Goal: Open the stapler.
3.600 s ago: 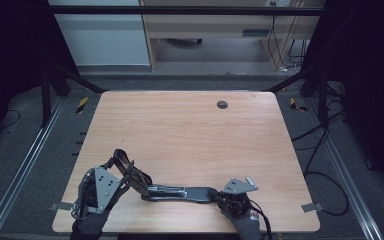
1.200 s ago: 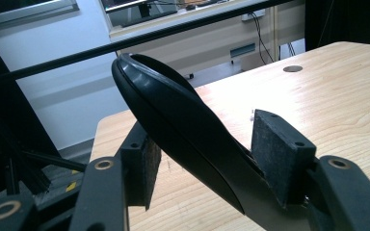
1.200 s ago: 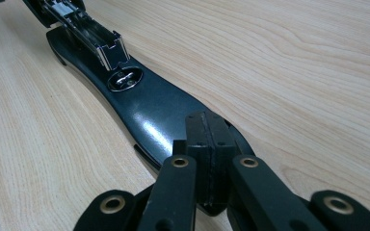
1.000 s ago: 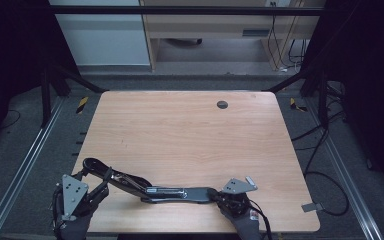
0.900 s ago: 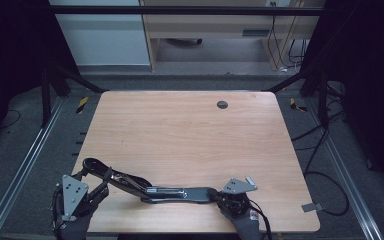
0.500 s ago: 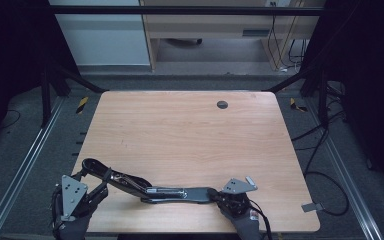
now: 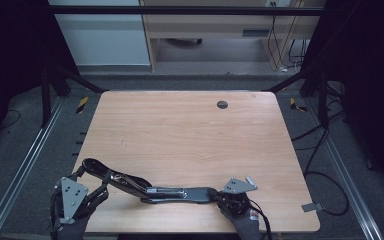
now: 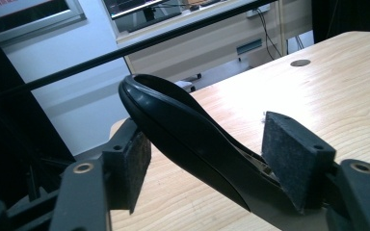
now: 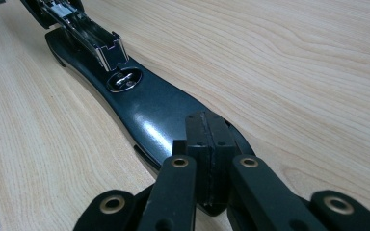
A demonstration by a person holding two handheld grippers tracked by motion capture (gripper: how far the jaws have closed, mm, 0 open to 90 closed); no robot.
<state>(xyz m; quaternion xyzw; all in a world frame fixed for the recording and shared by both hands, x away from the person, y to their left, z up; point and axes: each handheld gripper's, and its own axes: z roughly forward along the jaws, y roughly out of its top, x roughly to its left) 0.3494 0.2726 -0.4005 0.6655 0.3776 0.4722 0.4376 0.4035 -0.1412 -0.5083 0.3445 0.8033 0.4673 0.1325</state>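
A black stapler [image 7: 180, 192] lies opened out along the table's near edge, its metal magazine [image 9: 89, 36] bared above the base [image 9: 144, 110]. The stapler's curved upper arm [image 8: 173, 130] rises at the left end. My left gripper [image 7: 92, 181] straddles that arm; its jaws have just been opening, and the arm now sits between the pads [image 8: 289, 159] with slack at the sides. My right gripper [image 7: 216, 195] is shut, pads [image 9: 208, 139] pressed together with nothing between them, its tips resting on the right end of the base.
The wooden table [image 7: 190, 135] has a round cable hole [image 7: 222, 104] near its far edge. Metal rails run along the floor on both sides, and cables [image 7: 320, 150] lie at the right. A desk and a cabinet stand behind the table.
Since the earliest frame my left gripper has drawn leftward and the stapler's upper arm has swung out with it. Over the last second neither hand has shifted.
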